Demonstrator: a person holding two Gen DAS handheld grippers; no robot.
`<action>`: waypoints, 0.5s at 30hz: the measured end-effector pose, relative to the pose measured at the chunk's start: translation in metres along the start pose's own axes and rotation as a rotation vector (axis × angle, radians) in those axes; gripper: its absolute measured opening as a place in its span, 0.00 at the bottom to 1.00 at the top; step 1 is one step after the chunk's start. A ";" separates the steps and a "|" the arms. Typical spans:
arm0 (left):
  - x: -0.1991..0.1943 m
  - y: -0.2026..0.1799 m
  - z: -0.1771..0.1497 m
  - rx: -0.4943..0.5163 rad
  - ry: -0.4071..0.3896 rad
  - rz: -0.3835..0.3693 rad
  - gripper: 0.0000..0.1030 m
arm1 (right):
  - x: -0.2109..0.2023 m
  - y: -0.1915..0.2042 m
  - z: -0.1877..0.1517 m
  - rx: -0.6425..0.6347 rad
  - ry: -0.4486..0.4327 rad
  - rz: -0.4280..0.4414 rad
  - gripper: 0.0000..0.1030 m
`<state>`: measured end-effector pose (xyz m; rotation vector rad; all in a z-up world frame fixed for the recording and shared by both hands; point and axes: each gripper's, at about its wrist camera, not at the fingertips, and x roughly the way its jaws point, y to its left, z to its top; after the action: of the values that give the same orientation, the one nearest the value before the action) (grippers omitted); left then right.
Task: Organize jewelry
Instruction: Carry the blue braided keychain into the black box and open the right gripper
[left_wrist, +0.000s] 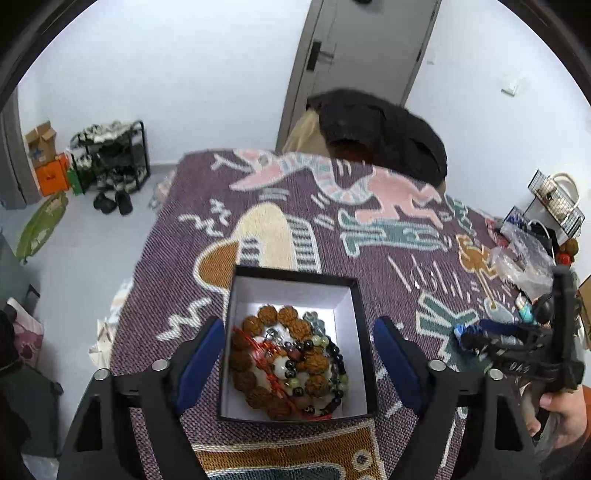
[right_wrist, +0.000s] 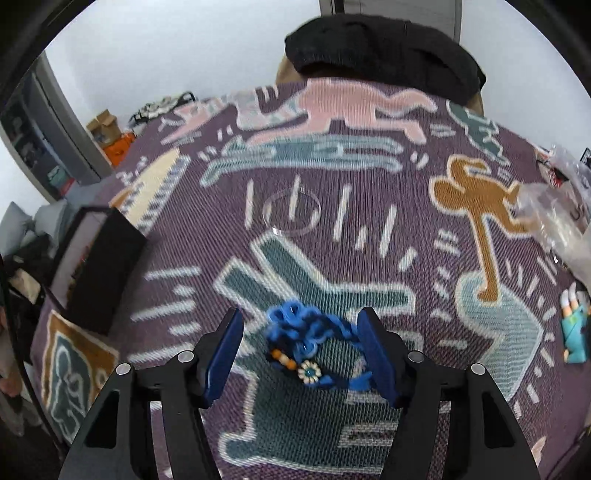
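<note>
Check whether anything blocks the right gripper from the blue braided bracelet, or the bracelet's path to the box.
Nothing visible does. The blue braided bracelet lies between the open right gripper fingers. Only bare blanket lies toward the open box.

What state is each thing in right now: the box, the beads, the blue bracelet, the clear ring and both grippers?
Box: lid off, upright on the blanket, between the left gripper's fingers.
Bead bracelets: piled inside the box.
Blue bracelet: lying bunched on the blanket, not gripped.
Clear ring: flat on the blanket, untouched.
Left gripper: open around the box.
Right gripper: open around the blue bracelet.
</note>
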<state>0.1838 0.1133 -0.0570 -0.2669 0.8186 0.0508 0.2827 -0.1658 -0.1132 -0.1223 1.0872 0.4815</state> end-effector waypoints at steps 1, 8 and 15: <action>-0.002 0.002 -0.001 -0.004 0.000 -0.001 0.81 | 0.004 0.000 -0.002 -0.006 0.013 -0.007 0.62; -0.010 0.018 -0.005 -0.040 -0.005 0.003 0.81 | 0.003 0.006 -0.004 -0.050 -0.001 -0.035 0.14; -0.022 0.027 -0.008 -0.051 -0.032 -0.005 0.81 | -0.015 0.026 0.005 -0.070 -0.068 0.008 0.13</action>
<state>0.1589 0.1387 -0.0515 -0.3154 0.7857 0.0713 0.2701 -0.1459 -0.0936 -0.1625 1.0048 0.5277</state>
